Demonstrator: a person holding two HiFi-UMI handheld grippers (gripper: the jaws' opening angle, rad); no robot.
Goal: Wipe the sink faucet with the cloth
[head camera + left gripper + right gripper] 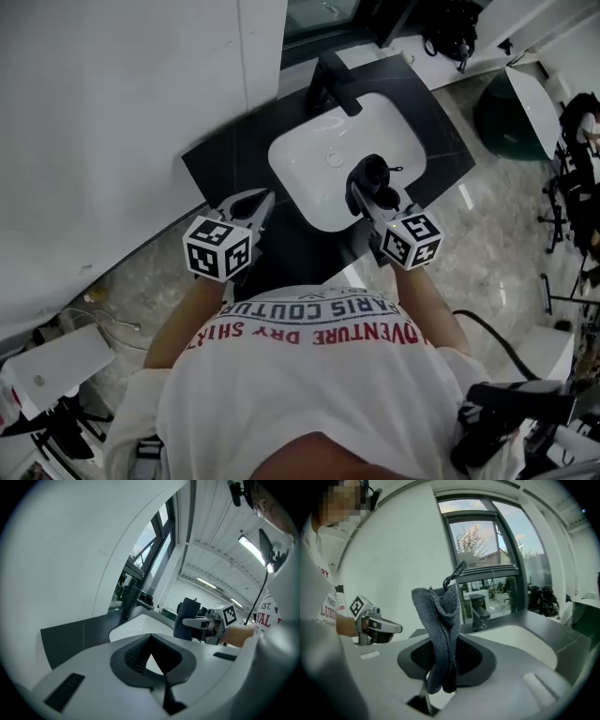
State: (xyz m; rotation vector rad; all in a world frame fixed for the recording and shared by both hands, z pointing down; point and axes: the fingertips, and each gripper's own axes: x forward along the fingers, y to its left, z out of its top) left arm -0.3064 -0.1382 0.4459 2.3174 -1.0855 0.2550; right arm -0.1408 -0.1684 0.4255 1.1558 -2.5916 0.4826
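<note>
The right gripper (440, 677) is clenched on the grey cloth (439, 620), which stands up from its jaws. The dark faucet (478, 609) lies straight ahead at the far rim of the white sink (314, 211), its spout reaching over the basin. The left gripper (157, 667), closed on nothing, sits farther off. Only the head view shows the cloth already over the basin's near-right part.
</note>
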